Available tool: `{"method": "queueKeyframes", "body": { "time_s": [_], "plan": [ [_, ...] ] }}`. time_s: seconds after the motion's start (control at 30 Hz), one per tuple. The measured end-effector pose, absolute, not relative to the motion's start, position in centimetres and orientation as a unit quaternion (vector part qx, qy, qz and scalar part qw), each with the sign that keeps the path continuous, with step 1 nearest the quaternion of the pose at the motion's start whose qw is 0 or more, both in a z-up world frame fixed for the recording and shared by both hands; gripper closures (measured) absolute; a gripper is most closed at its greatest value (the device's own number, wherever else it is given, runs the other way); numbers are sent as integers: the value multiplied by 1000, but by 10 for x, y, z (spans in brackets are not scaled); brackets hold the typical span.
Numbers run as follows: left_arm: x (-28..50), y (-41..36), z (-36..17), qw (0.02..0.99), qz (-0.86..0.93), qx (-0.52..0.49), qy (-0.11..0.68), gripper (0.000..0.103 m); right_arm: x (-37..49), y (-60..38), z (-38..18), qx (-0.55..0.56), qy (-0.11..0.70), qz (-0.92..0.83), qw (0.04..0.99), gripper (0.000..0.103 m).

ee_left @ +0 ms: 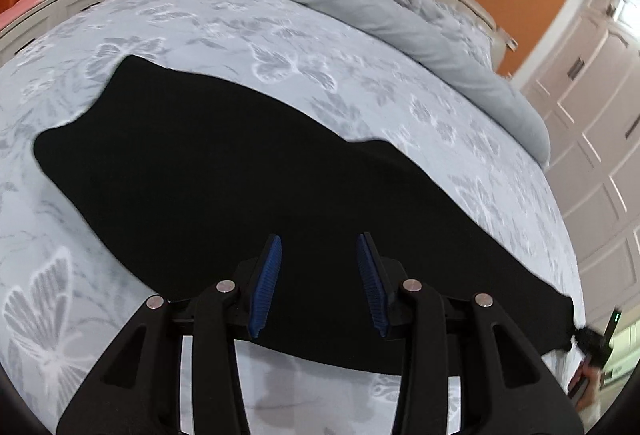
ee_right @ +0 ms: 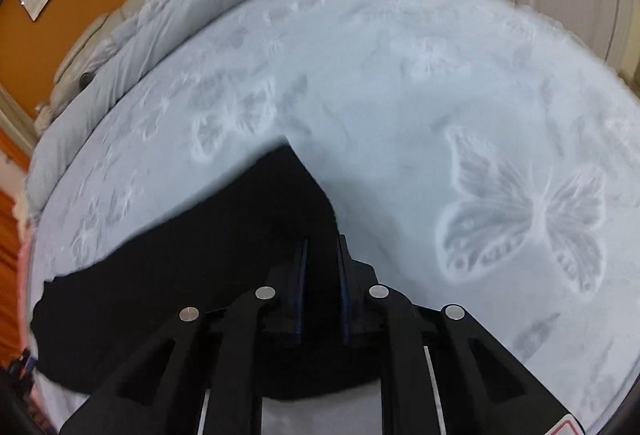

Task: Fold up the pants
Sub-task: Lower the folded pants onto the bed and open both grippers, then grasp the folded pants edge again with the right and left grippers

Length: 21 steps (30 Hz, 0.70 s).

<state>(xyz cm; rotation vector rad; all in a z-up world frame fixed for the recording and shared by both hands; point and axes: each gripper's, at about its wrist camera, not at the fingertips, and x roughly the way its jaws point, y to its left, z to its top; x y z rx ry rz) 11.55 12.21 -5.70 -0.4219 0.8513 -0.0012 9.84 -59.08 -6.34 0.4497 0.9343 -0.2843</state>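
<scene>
One pair of black pants (ee_left: pixel 224 171) lies spread flat on the butterfly-print bedspread (ee_left: pixel 280 35), a long dark shape under and ahead of both hand-held tools. Left gripper (ee_left: pixel 319 247): jaws apart, blue pads (ee_left: pixel 267 283) hanging over the cloth with nothing pinched between them; the fabric runs out ahead of its tips and away to either side, one corner reaching the bed edge far off on the right-hand side of that view. Right gripper (ee_right: pixel 322 247): jaws drawn nearly together over a pointed corner of the pants (ee_right: pixel 224 247); black fingers against black cloth make it impossible to tell whether a fold of fabric is pinched there. The cloth extends ahead of those tips to a peak and trails off toward the left gripper's side.

Judged step: taking hold of the near edge for a fold. To do it well, each tool should bite the hem through all layers, at matching points, so the lifted edge stays straight and lands square on the far edge. A rolled grey duvet (ee_left: pixel 384 11) lies well beyond the pants, against the headboard.
</scene>
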Motion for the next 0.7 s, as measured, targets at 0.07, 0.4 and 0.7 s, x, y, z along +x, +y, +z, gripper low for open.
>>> {"method": "queueKeyframes", "body": {
  "time_s": [0.07,0.4,0.7],
  "plan": [
    [117,111,-59,889,-15,-195,414,64,97,-575,-29,194,407,-102,887,92],
    [114,59,-68,890,-86,-126,430,64,58,-609,-41,240,439,-88,861,89],
    [119,40,-76,887,-100,-115,436,64,34,-636,-64,290,438,-69,848,32]
  ]
}}
